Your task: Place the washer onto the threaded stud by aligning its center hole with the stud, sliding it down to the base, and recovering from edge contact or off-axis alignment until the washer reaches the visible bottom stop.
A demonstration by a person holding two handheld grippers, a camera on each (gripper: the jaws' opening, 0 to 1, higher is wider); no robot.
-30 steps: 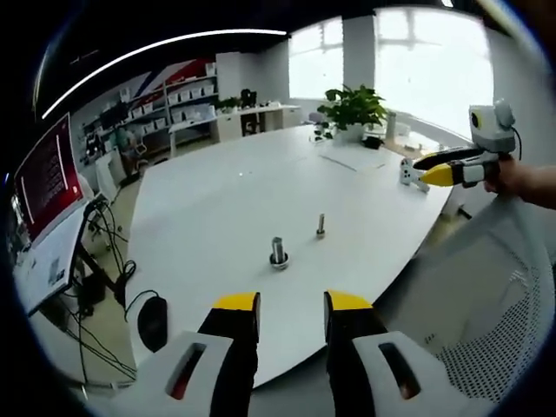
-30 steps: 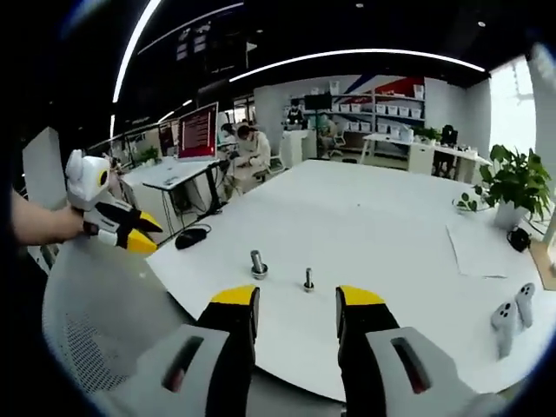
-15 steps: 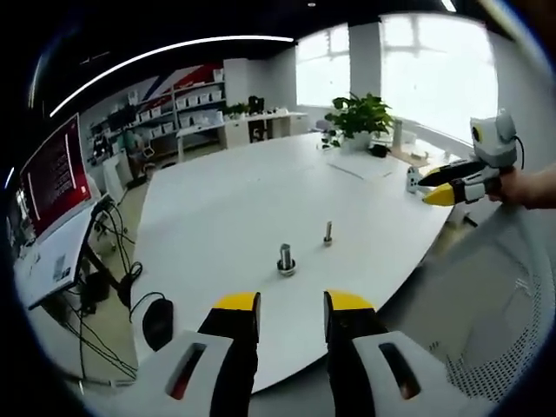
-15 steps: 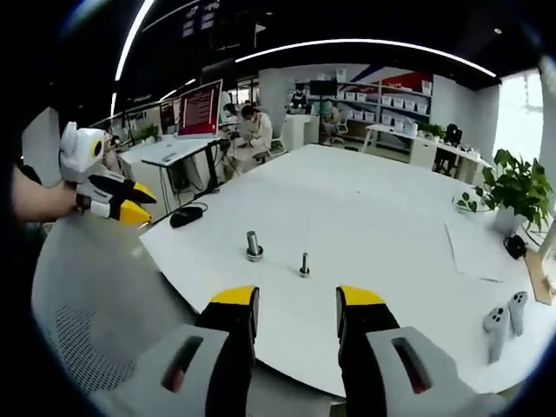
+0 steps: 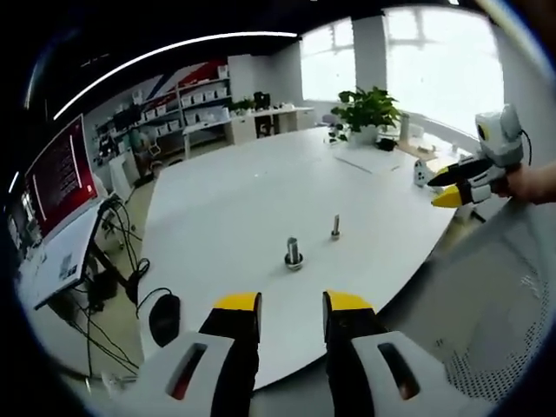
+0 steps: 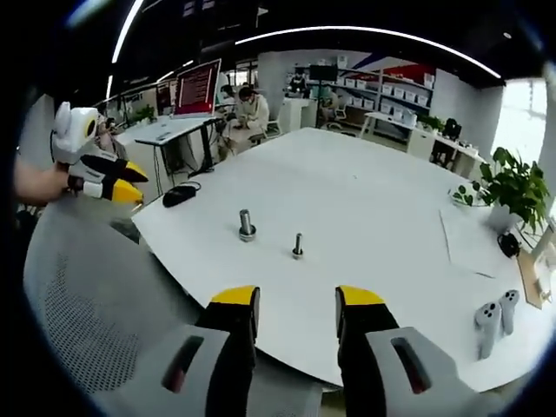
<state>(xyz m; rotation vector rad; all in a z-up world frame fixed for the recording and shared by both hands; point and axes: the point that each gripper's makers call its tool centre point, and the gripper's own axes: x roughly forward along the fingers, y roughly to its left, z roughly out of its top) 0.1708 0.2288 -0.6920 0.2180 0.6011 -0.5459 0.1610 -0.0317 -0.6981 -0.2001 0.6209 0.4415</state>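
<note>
Open office. Big white tabletop ahead of the fingers, mesh chair just beside them. Potted plant at the far edge, bright windows behind it. White shelves on the back wall, red monitor on a side desk, curved ceiling light strip. Person seated at a desk.

Grey grippers, black fingers w/ yellow tips.
</note>
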